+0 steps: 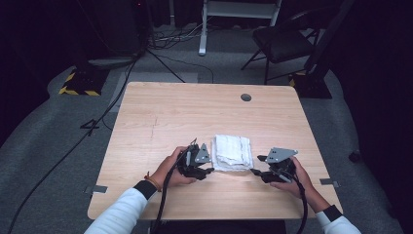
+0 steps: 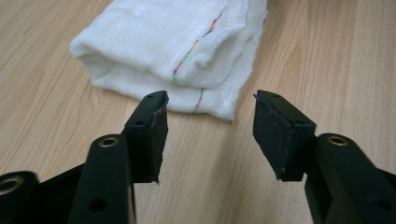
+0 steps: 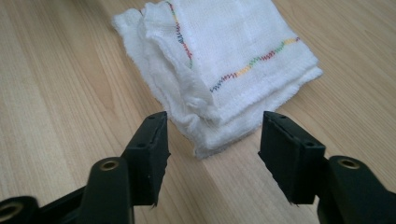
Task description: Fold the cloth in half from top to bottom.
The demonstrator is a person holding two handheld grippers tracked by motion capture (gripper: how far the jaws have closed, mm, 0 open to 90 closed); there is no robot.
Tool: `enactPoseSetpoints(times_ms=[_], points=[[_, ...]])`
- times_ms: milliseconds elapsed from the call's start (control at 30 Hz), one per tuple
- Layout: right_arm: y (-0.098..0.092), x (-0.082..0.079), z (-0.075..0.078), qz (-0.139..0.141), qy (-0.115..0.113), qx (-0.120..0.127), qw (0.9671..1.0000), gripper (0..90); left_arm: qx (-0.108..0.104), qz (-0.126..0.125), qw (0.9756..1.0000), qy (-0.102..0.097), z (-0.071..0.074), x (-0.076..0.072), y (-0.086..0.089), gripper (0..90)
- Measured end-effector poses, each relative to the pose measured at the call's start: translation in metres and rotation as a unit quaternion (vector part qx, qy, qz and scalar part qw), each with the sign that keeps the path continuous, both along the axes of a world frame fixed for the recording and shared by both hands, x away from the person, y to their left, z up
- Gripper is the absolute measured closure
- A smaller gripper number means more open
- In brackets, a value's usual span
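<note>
Folded white cloth [image 1: 233,152] lies released on the counter [image 1: 165,112], left gripper [image 1: 208,171] and right gripper [image 1: 254,170] both parted and empty; folding appears complete, next move likely withdrawal.

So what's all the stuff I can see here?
cloth: one, white with a rainbow stitch line, folded, lying on the table between the claws
table: one, light wood, in the middle
hole: one, grey, near the table's far edge
chair: one, black, on the floor behind the table
cables: several, black, on the grey floor at left
left claw: one, black, open, just short of the cloth
right claw: one, black, open, at the cloth's corner
</note>
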State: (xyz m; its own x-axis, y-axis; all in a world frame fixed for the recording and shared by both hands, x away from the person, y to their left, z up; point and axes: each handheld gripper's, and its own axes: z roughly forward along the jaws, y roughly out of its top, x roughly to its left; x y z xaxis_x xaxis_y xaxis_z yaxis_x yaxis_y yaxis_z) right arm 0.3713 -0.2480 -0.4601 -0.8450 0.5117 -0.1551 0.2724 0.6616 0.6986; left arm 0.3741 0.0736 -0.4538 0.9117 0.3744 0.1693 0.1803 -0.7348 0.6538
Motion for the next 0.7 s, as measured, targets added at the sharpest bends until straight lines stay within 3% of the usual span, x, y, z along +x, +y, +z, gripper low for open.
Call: enactPoseSetpoints(times_ms=[300,467,700], points=[[-0.011,-0.007,0.005,-0.016,-0.017,-0.007,0.9997,37.9,0.013,0.026,0.9995,-0.007,0.001,-0.009,0.016,28.5],[-0.018,-0.012,0.006,-0.027,-0.027,-0.014,0.9992,35.8,0.018,0.049,0.9985,-0.014,0.001,-0.014,0.026,24.9],[-0.031,-0.018,0.006,-0.043,-0.023,-0.020,0.9986,32.3,0.027,0.072,0.9969,-0.019,-0.002,-0.021,0.043,22.0]])
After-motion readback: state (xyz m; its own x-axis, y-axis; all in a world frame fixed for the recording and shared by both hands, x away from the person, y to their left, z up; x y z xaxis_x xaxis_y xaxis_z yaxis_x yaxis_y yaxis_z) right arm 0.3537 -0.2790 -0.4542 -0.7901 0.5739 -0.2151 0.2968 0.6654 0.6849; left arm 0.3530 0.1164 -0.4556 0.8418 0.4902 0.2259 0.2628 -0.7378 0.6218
